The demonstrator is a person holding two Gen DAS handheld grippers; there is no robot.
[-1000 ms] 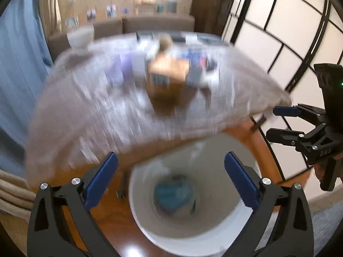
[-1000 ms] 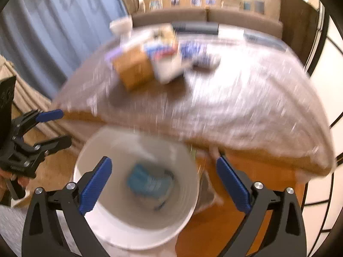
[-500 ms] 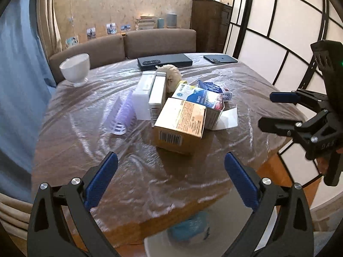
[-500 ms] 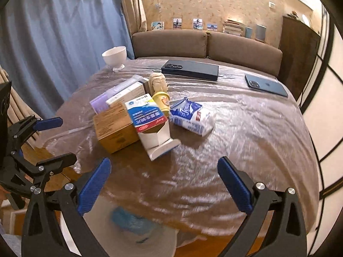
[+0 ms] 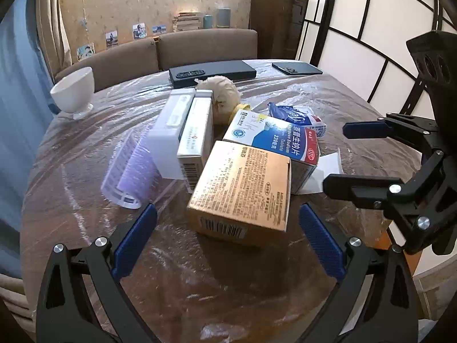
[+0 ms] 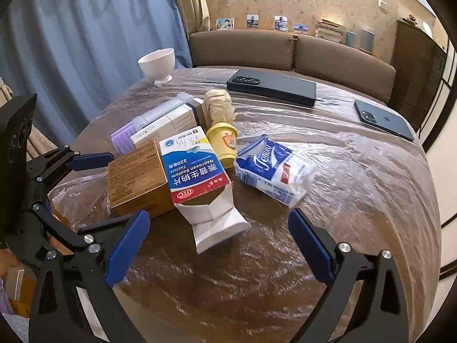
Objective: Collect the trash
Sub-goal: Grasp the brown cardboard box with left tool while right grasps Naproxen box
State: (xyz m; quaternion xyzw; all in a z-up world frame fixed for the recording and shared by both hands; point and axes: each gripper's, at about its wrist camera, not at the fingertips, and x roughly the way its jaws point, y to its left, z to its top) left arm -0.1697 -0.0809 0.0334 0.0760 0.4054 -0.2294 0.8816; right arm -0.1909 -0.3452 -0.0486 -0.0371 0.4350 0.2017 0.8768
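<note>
Brown box (image 5: 242, 188) lies just ahead betw open left claw (image 5: 228, 245) tips.

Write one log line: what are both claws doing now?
left claw: open, facing brown box | right claw: open, facing blue-white box | holding: nothing

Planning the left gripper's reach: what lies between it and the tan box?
Nothing but bare plastic-covered table between the open left gripper and the tan box, per the left wrist view.

Soft, even daylight, white glare on the plastic table cover (image 5: 85, 154), sharp focus, fisheye-bent edges.
</note>
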